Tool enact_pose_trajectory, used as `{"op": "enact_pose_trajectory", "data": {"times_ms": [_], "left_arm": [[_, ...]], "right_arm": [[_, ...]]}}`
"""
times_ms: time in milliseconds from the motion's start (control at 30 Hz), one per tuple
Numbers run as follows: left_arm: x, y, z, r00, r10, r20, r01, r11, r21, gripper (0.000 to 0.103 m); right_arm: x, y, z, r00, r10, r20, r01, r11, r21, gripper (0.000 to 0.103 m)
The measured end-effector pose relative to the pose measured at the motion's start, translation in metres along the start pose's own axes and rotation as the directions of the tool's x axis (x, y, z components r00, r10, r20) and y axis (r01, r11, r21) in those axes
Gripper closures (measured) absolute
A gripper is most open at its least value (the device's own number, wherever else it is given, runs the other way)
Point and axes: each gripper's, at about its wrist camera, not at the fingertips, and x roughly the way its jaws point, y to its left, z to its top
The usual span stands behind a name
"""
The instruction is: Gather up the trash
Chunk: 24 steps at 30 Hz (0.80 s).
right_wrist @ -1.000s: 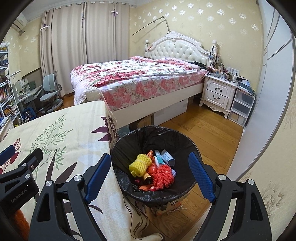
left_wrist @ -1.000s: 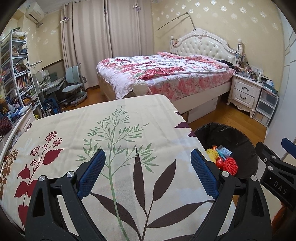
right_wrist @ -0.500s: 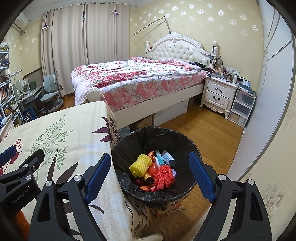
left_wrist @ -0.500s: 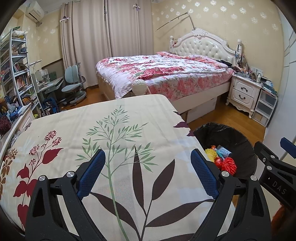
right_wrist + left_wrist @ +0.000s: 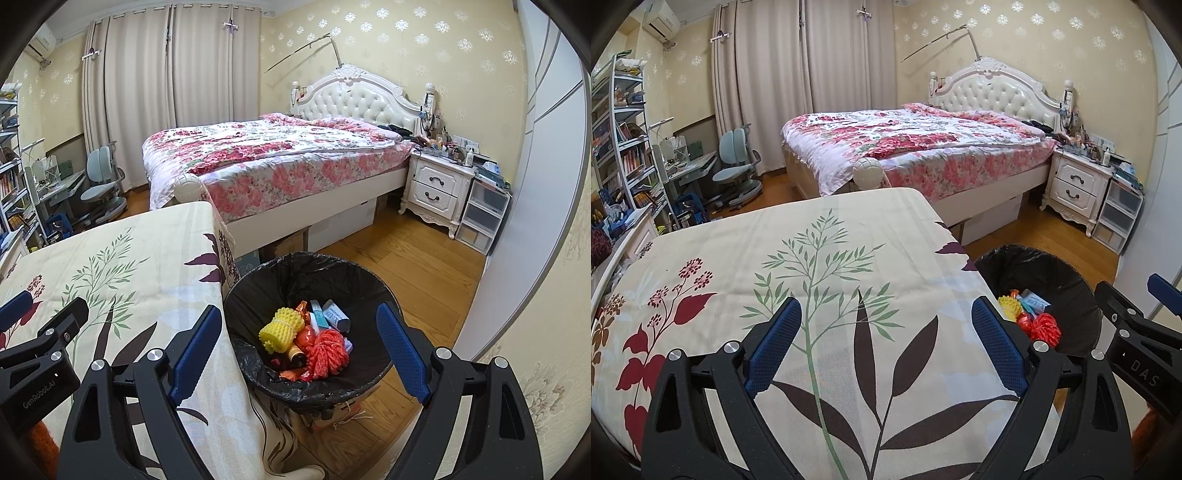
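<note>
A bin with a black liner [image 5: 295,273] stands on the floor by the table's right edge; it also shows in the left wrist view [image 5: 1067,273]. Inside lie a yellow foam net [image 5: 281,328], a red mesh net [image 5: 328,352], a small bottle [image 5: 297,357] and blue-white tubes [image 5: 332,314]. My right gripper [image 5: 299,349] is open and empty above the bin. My left gripper [image 5: 886,345] is open and empty above the table with the leaf-print cloth [image 5: 812,258]. No trash shows on the cloth.
A bed with a floral cover [image 5: 266,158] stands beyond the table. A white nightstand [image 5: 436,188] and plastic drawers [image 5: 480,218] stand at the right by a white wardrobe [image 5: 535,184]. A desk chair [image 5: 737,173] and bookshelf [image 5: 620,140] are at the left.
Both views have drifted very slightly; the grippers stay open and empty and the bin's contents are the same.
</note>
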Motion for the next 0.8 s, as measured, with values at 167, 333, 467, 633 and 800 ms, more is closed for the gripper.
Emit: {"op": "enact_pose_trajectory", "data": {"times_ms": [167,333,467,633,800], "left_arm": [[0.0,-0.0002,-0.0002,1.0,0.0,0.0,0.0,1.0,-0.002,0.012],[0.0002,0.0004,-0.0003,1.0,0.0,-0.001,0.0,1.0,-0.001,0.012],[-0.001,-0.0023,-0.0012,1.0,-0.003,-0.001,0.003,1.0,-0.001,0.012],[-0.0003,-0.0016,-0.0013,1.0,-0.003,-0.002,0.003,1.0,-0.002,0.012],[-0.0009,-0.0014,-0.0016,1.0,-0.005,-0.003,0.004,1.0,-0.006,0.012]], "right_arm": [[0.0002,0.0003,-0.0002,1.0,0.0,0.0,0.0,1.0,0.0,0.02],[0.0002,0.0005,-0.0002,1.0,0.0,0.0,0.0,1.0,0.0,0.02],[0.0003,0.0006,-0.0003,1.0,0.0,0.001,0.0,1.0,-0.001,0.02],[0.0006,0.0009,-0.0007,1.0,-0.001,0.001,0.001,1.0,0.0,0.02],[0.0006,0.0011,-0.0008,1.0,-0.001,0.001,0.001,1.0,0.0,0.02]]}}
